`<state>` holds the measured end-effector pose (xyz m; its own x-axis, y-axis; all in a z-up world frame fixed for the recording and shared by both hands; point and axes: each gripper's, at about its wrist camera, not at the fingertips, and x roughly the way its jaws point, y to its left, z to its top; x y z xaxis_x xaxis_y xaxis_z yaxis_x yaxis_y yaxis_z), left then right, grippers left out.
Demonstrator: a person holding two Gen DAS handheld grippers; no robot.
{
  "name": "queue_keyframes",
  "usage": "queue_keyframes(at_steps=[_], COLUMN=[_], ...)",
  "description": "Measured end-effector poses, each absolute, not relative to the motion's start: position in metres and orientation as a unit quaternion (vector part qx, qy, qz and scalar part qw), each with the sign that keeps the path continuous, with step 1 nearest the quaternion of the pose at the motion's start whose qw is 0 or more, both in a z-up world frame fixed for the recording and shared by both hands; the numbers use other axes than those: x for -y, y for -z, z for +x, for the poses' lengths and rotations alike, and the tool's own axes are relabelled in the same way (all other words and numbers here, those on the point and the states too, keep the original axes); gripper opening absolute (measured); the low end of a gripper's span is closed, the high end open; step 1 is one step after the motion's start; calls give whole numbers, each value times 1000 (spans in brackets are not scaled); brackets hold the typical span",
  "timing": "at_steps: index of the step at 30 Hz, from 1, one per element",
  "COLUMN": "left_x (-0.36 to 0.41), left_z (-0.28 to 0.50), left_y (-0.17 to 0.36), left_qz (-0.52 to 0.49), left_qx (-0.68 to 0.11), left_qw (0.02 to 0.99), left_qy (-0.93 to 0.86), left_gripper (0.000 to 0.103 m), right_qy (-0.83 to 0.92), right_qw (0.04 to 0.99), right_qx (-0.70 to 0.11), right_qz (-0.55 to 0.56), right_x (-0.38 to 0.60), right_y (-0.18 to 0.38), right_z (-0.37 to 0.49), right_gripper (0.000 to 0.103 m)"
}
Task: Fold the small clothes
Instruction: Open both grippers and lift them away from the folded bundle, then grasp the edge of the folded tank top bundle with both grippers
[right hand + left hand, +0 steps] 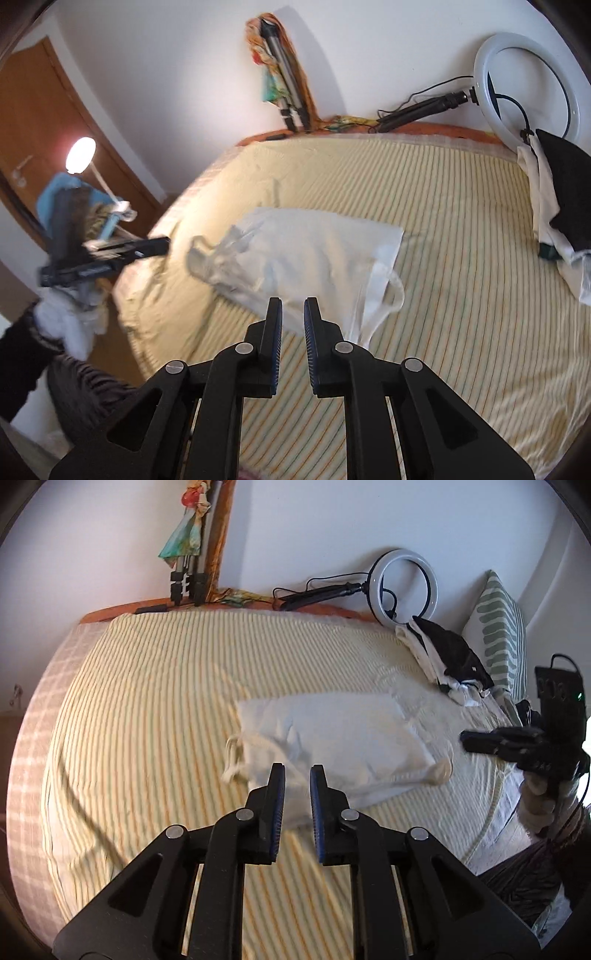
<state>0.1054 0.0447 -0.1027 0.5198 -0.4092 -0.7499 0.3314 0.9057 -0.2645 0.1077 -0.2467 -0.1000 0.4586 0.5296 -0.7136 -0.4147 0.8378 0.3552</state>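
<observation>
A white garment lies folded into a rough rectangle on the striped yellow bedsheet, its straps trailing off one end. My left gripper hovers over the garment's near edge, its jaws a narrow gap apart with nothing between them. In the right wrist view the same garment lies just beyond my right gripper, which is also slightly open and empty. Each gripper shows in the other's view: the right one at the garment's right end, the left one, blurred, at its left end.
A pile of black and white clothes sits at the bed's far right, next to a ring light and a green patterned pillow. A tripod leans on the far wall. A lit lamp and a wooden door are left of the bed.
</observation>
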Motion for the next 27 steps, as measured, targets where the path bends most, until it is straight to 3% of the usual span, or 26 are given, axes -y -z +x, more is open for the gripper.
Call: queue_keyframes(at_steps=[9,19,27], left_x=[-7,-21,-36], left_z=[169,95,64], left_y=[146,174,155], left_qz=[-19,19,-8], left_qx=[-505,-543,-530], left_qw=[841,816,824], left_qy=[192,198,202], left_gripper=[12,12,12], right_qy=[-232,-244,-276], right_qw=[829,809,786], right_qx=[-506,-534,-552], right_qz=[58,32,40], right_x=[231,238,245], right_y=[149,162,158], right_z=[146,117,90], right_gripper=[12,12,16])
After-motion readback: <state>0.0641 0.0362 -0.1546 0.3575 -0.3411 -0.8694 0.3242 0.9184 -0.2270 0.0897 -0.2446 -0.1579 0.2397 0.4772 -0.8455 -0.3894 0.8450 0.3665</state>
